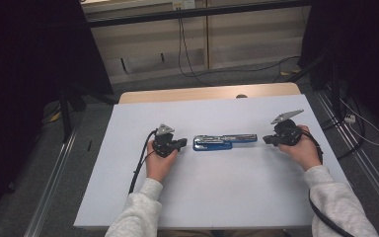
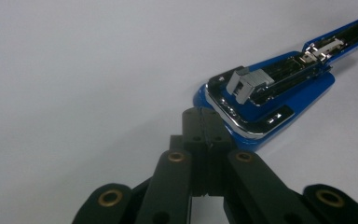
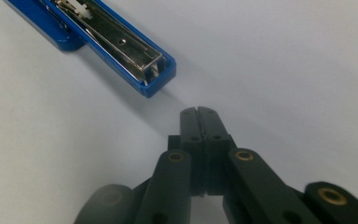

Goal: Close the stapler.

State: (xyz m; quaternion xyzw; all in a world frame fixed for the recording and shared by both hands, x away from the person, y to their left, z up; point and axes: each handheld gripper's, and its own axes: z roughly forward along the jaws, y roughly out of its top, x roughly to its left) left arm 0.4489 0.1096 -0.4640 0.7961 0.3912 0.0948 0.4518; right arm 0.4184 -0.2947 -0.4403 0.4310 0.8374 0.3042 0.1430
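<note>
White table (image 1: 212,187), dark room. Blue stapler (image 1: 224,141) lies flipped open at table centre, long axis running straight between the grippers. Left gripper (image 1: 181,143) just beside its base end, nearer; right gripper (image 1: 266,140) just off the other tip. Both pressed together, empty.

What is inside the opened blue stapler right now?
The stapler lies swung open flat: a chrome staple channel and a grey metal block show. Whether staples sit in the channel I cannot tell.
</note>
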